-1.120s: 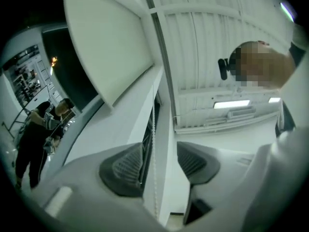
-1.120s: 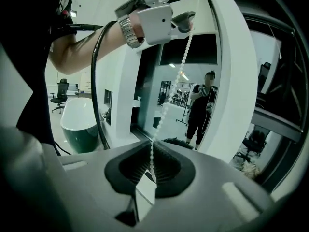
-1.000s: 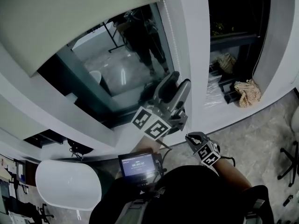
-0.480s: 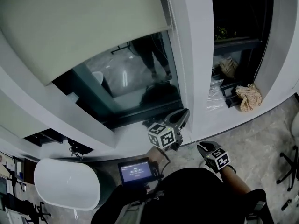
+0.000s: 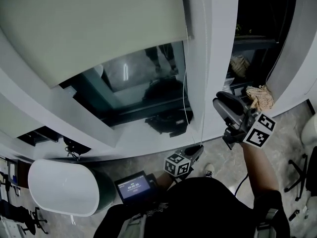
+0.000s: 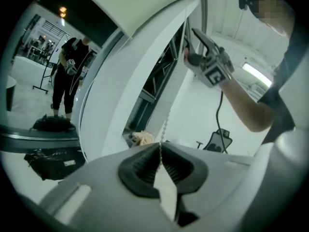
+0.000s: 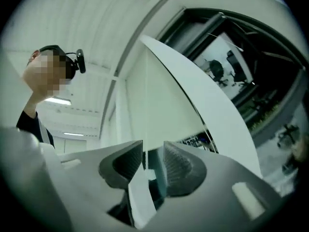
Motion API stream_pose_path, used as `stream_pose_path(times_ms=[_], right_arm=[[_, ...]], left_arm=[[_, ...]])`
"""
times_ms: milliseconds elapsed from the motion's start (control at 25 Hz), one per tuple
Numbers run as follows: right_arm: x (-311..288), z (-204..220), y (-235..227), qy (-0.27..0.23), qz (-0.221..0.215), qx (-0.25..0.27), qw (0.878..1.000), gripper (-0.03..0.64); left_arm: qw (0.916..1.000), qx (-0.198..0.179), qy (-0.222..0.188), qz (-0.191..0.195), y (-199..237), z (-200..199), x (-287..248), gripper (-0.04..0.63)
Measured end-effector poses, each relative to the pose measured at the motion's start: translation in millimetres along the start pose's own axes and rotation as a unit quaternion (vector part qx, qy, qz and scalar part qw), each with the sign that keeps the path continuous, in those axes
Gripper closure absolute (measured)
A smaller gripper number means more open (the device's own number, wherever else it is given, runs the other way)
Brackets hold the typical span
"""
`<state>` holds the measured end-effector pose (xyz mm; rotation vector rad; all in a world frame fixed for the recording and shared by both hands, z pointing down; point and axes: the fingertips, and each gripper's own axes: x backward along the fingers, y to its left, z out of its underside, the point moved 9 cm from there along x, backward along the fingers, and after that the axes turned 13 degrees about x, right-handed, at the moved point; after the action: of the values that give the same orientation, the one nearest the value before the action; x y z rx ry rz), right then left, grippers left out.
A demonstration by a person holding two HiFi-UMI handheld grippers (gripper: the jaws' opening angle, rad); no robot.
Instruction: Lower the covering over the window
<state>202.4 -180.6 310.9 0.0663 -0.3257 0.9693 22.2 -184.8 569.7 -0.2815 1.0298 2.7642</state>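
Two tools, one chain. Left tool (image 5: 197, 149) low, clamped on bead chain (image 5: 185, 90), which hangs vertical beside right edge of blind (image 5: 89, 29); blind covers upper window only. Right tool (image 5: 220, 99) high, jaws just opening, nothing gripped; chain lies to its left, nearer this hand.

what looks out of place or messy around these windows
Only a crumpled tan cloth, bunched at the foot of the right-hand window; it looks dropped there rather than put away. The blind hangs part-way down with a straight hem, and nothing looks damaged or spilled.
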Motion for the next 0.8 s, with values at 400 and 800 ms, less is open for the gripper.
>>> stream_pose_path(times_ms=[400,800], right_arm=[[-105.9,-115.5,7.9,0.000,-0.066,0.113,0.991,0.504],[-76.1,-55.6,15.1,0.119,-0.016,0.398,0.910,0.604]], left_arm=[[0.9999,0.007,-0.010,-0.010,1.0,3.7,23.4,0.584],[0.9933,-0.002,-0.038,-0.109,35.9,17.8,59.6,0.575]])
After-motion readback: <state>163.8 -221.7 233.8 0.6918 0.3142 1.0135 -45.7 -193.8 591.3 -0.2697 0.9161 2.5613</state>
